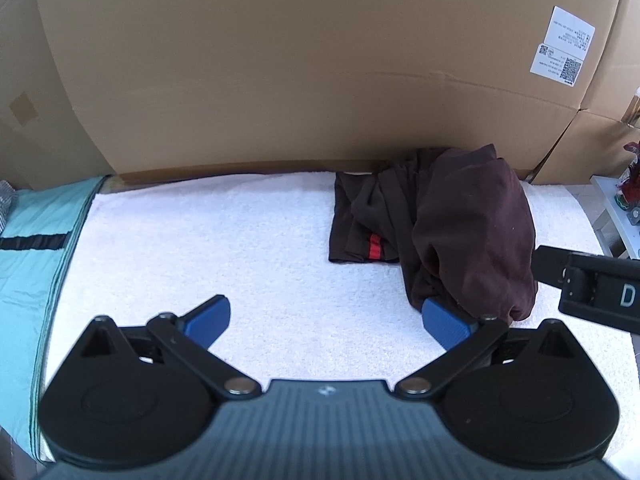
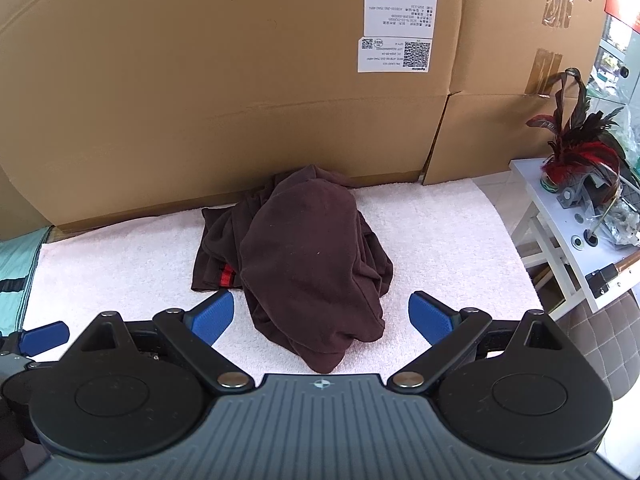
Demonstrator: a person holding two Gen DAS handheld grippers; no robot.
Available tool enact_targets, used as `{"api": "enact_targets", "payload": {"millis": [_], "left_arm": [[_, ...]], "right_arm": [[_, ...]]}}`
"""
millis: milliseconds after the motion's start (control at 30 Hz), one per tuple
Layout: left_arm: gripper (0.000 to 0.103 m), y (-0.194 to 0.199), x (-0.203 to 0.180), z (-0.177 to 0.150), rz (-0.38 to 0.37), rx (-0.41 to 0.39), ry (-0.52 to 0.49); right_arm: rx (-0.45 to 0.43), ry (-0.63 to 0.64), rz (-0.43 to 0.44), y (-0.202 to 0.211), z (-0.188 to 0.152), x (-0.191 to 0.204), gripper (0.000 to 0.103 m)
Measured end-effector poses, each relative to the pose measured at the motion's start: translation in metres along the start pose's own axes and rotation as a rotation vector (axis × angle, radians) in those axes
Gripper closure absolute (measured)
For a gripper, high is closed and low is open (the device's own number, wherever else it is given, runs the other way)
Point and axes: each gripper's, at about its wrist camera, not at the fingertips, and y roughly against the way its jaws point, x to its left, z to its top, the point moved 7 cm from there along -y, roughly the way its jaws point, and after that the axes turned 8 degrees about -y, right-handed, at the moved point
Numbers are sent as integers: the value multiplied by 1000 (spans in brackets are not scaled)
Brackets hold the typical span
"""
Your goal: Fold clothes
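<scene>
A white towel (image 2: 440,232) covers the tabletop before a cardboard wall (image 1: 280,80). My left tongs (image 1: 326,320) and right tongs (image 2: 320,316) are both spread wide, empty, near the crumpled maroon garment (image 2: 312,272).

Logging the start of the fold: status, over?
Left gripper open, right gripper open, both empty. Dark maroon garment crumpled in a heap on white towel, unfolded. Nothing in the way.
</scene>
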Motion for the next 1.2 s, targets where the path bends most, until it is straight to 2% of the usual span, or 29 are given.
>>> {"api": "enact_targets", "payload": {"millis": [667,1200], "left_arm": [[1,-13,-10,16,1,38,-39],[1,-24,-12,12,0,76,-54]], "right_arm": [[26,-23,-47,-15,10,-8,7],[79,-36,-20,-32,7,-11,7]]}}
